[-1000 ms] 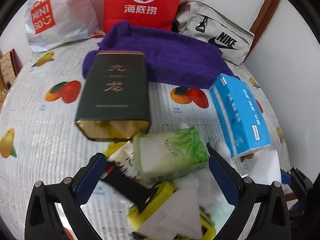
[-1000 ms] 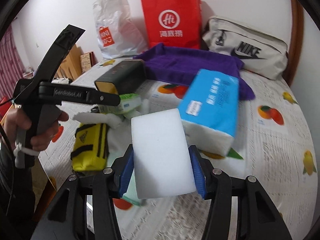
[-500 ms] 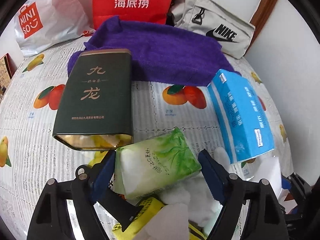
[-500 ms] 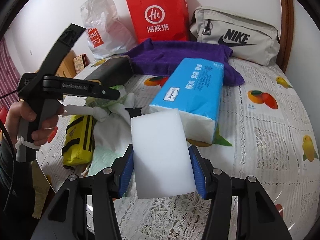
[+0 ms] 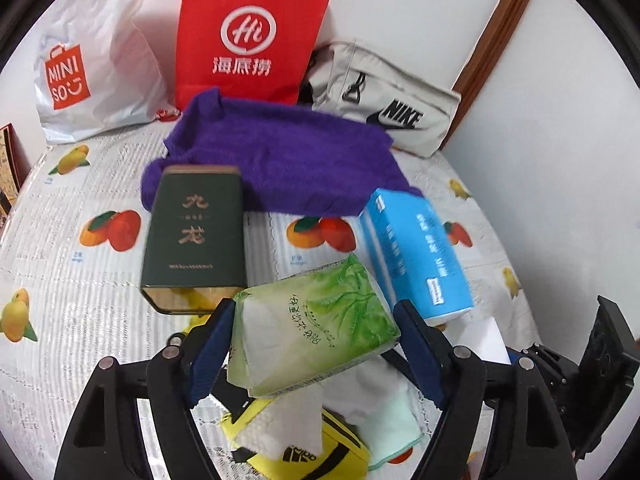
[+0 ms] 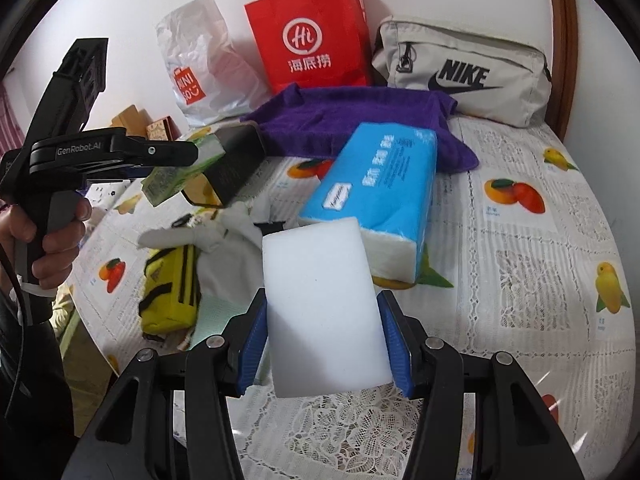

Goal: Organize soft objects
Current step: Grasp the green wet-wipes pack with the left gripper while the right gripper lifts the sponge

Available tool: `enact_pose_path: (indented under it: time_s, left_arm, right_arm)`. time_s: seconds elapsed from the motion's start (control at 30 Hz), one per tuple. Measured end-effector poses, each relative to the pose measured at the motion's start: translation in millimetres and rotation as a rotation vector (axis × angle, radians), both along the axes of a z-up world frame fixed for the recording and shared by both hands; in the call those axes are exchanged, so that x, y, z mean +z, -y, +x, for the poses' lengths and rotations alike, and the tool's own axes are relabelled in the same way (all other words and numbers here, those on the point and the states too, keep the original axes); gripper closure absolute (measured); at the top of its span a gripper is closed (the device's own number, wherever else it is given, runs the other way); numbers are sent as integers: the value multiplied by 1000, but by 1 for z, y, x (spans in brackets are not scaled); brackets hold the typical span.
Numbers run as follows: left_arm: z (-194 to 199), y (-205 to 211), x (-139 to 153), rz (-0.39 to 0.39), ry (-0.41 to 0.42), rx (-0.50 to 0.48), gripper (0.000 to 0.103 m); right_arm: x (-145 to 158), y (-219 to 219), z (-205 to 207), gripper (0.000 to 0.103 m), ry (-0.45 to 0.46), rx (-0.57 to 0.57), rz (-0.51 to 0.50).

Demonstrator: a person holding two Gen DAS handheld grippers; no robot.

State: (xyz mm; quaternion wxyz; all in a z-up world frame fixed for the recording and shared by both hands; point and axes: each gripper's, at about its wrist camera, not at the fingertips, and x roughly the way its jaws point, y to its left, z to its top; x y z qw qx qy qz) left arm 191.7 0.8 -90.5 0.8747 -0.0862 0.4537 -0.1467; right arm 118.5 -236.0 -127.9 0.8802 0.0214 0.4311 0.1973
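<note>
Since a second ago my left gripper (image 5: 314,338) has lifted the green tissue pack (image 5: 316,320) off the heap beside the dark tin (image 5: 194,236), jaws closing on its soft, light sides. My right gripper (image 6: 322,344) clamps the white sponge (image 6: 324,312) mid-block.

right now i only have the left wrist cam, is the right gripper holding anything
observer: yes, the right gripper is shut on a white foam block.
operator: is my green pack off the cloth
observer: in the right wrist view the green tissue pack looks clear of the fruit-print cloth, between the left gripper's closing jaws.
operator: what's behind my gripper
observer: a hand wrapped around its handle.
</note>
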Motion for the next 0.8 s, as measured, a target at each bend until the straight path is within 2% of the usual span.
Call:
enact_pose_path:
  time_s: [0.13, 0.37, 0.53, 0.8]
  left_arm:
    - [-1, -10, 13, 12, 22, 27, 25]
    - [13, -30, 24, 98, 39, 95, 25]
    - [28, -44, 33, 101, 48, 114, 25]
    - [76, -54, 41, 116, 50, 117, 25]
  right_arm:
    - [15, -1, 4, 50, 15, 5, 11]
    - [40, -1, 29, 50, 40, -22, -3]
    - [56, -2, 60, 50, 57, -50, -22]
    - [68, -14, 134, 50, 74, -58, -34]
